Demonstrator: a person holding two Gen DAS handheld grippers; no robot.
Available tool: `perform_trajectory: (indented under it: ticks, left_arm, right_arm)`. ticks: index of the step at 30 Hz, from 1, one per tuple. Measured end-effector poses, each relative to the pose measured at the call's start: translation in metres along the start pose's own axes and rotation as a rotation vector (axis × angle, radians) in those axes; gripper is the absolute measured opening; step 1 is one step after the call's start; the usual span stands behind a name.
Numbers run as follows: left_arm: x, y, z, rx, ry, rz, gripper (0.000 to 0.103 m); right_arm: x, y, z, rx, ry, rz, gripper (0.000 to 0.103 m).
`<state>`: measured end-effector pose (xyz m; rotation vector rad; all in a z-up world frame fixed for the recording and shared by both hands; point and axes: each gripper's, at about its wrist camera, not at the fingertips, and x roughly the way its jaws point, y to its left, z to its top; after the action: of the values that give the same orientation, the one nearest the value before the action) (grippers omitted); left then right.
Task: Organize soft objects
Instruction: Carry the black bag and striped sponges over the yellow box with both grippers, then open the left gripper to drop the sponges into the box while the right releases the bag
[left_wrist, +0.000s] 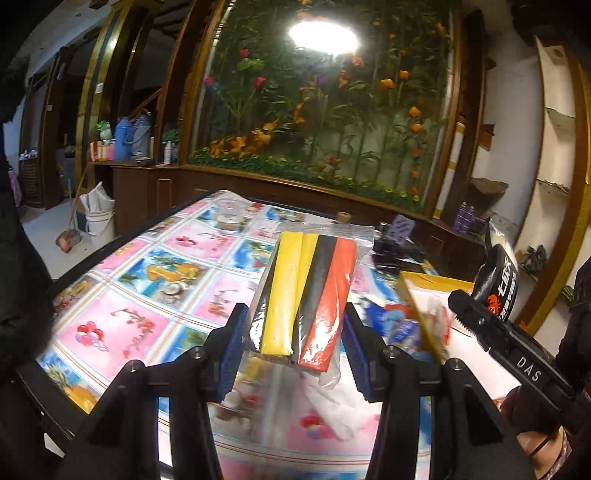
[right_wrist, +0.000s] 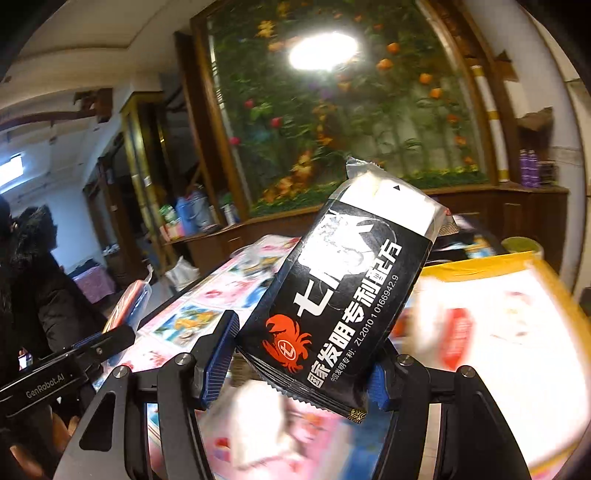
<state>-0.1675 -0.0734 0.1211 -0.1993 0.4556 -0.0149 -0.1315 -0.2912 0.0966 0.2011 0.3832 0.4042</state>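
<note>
We have a soft packet in each tool and both are lifted off the surface (left_wrist: 122, 280), so we judge this to be the carry step of the sorting, with neither item set down yet.

The left tool (left_wrist: 293, 332) pinches a clear bag (left_wrist: 306, 295) of yellow, black and red strips near its lower end; the blue pads press on both its sides, and the bag juts forward over the patterned cloth. The right tool (right_wrist: 303, 363) pinches a black packet (right_wrist: 340, 299) with a red crab and white lettering, tilted up and to the right, its sealed top edge high against the flower wall. In the left view that tool and its packet sit at the right edge, beside a yellow-rimmed box (left_wrist: 436, 288).

That box, white inside, looks to us like the likely destination. The next move would call for bringing each packet over the opening, lowering it until it rests flat, then spreading the pads; floppy wrapping may sag or catch on the rim.

Much is hard to read. The box interior is smeared by blur in both views, so we cannot tell what already lies in it. The surface under the tools is blurred too, and white shapes there stay unidentified. The right pad is largely hidden behind the black packet.
</note>
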Motion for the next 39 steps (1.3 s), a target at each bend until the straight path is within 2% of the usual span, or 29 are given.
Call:
perform_trajectory:
  ticks: [5, 10, 15, 18, 22, 32, 39]
  left_arm:
    - [-0.003, -0.056, -0.005, 0.089, 0.004, -0.081, 0.049]
    - [0.013, -0.106, -0.010, 0.142, 0.072, -0.185, 0.049]
    - [0.031, -0.136, -0.027, 0.184, 0.127, -0.228, 0.049]
    - [0.048, -0.145, -0.035, 0.174, 0.191, -0.251, 0.049]
    - [0.060, -0.152, -0.042, 0.179, 0.221, -0.265, 0.049]
    - [0.096, -0.148, -0.051, 0.085, 0.330, -0.320, 0.049]
    - [0.111, -0.166, -0.053, 0.111, 0.376, -0.343, 0.049]
  right_arm:
    - [-0.044, -0.041, 0.007, 0.033, -0.041, -0.068, 0.065]
    - [-0.063, -0.083, 0.011, 0.077, -0.004, -0.107, 0.065]
    - [-0.068, -0.118, 0.012, 0.124, 0.021, -0.136, 0.065]
    - [-0.062, -0.132, 0.011, 0.140, 0.056, -0.151, 0.065]
    - [-0.053, -0.150, 0.010, 0.173, 0.098, -0.151, 0.065]
    - [-0.057, -0.159, 0.010, 0.201, 0.121, -0.181, 0.065]
    - [-0.051, -0.168, 0.007, 0.218, 0.168, -0.198, 0.065]
